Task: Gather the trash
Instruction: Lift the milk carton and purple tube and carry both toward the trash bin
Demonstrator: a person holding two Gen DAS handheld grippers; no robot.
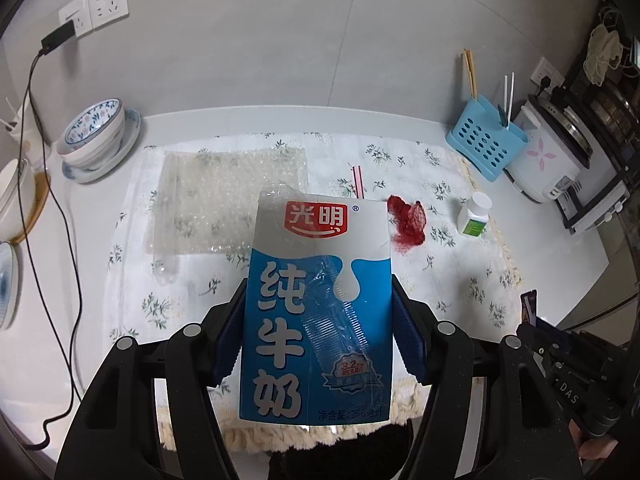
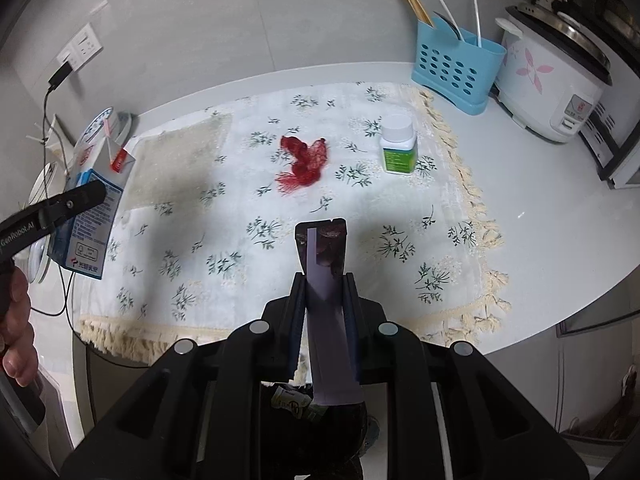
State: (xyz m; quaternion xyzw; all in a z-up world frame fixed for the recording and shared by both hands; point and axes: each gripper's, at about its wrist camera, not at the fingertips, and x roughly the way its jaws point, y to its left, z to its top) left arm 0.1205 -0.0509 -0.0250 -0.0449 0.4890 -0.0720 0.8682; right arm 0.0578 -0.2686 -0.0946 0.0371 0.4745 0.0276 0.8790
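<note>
**Two handheld grippers lift trash above a cloth-covered worktop**

At the far left of the white worktop (image 1: pixel 100 240), a stack of blue-patterned bowls (image 1: pixel 94 132) rests on a plate near the wall, under wall sockets (image 1: pixel 94 10) with a black plug and cable. A floral cloth with a fringed edge (image 2: pixel 360 208) covers the middle of the worktop. On its left part lies a flat sheet of clear bubble wrap (image 1: pixel 228 196).

The left gripper (image 1: pixel 318 320) holds a blue and white milk carton (image 1: pixel 320 300) upright and clear of the cloth. Its fingers (image 1: pixel 408 336) stand fairly wide apart, pressing the carton's two sides. A striped straw (image 1: pixel 358 182) pokes out behind the carton's top. In the right wrist view the same carton (image 2: pixel 92 208) hangs at the left edge, with part of a hand (image 2: pixel 16 320) below it.

To the right of the carton, a crumpled red mesh scrap (image 2: pixel 304 160) lies on the cloth. Further right stands a small white bottle with a green label (image 2: pixel 398 146), upright.

The right gripper (image 2: pixel 324 300) has its fingers (image 2: pixel 296 308) squeezed almost together on a flat dark wrapper (image 2: pixel 326 272), which sticks up past the fingertips above the near edge of the cloth.

At the far right, against the wall, sit a blue perforated utensil holder (image 2: pixel 456 68) with chopsticks and a white rice cooker (image 2: pixel 556 80).
</note>
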